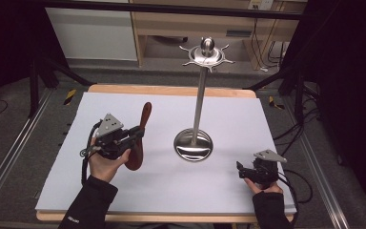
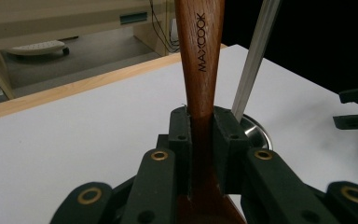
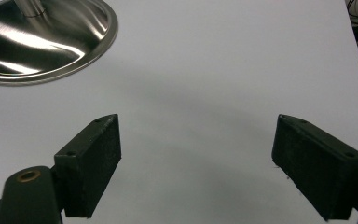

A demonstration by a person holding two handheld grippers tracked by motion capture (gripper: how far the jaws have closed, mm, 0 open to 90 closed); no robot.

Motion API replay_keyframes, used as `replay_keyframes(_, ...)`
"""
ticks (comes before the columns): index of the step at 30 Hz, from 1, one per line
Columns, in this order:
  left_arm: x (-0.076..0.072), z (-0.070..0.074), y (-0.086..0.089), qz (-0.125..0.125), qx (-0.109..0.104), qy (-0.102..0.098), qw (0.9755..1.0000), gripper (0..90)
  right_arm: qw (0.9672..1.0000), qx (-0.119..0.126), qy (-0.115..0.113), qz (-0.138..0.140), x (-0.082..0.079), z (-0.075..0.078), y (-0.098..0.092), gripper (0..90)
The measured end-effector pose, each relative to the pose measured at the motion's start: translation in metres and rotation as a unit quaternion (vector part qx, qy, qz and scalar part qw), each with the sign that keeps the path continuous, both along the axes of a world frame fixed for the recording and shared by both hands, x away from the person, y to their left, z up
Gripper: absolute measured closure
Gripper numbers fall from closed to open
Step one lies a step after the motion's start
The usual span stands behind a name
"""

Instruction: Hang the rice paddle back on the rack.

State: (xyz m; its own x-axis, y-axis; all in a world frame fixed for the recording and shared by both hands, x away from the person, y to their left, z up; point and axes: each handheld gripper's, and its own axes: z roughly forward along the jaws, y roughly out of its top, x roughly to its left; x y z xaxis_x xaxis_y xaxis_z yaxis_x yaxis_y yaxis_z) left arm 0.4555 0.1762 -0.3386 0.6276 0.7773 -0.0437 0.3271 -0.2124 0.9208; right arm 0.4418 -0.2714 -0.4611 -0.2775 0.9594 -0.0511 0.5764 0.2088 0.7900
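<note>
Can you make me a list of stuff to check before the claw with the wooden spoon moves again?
1. Left claw gripping the wooden spoon: ok, both pads press on the handle.
2. Spoon lifted off the white mat: cannot tell, its bowl end sits low by the hand.
3. Rack stand upright on its round base: ok.
4. Hooks on the rack's top ring free: ok, nothing hangs there.
5. Right claw out of the way: ok, open, holding nothing, near the mat's right edge.
6. Path between spoon and stand: ok, bare mat.
</note>
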Motion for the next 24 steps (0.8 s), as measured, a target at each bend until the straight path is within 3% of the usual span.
replay_keyframes(15,-0.002,0.022,-0.005,-0.014,-0.025,-0.024,0.9993,78.3,1.0000,0.000,0.000,0.001,0.000,0.000,0.000,15.8)
replay_keyframes(24,-0.005,0.040,-0.012,-0.023,-0.027,-0.046,0.9983,78.4,1.0000,0.001,0.000,0.001,0.000,0.000,0.000,15.8)
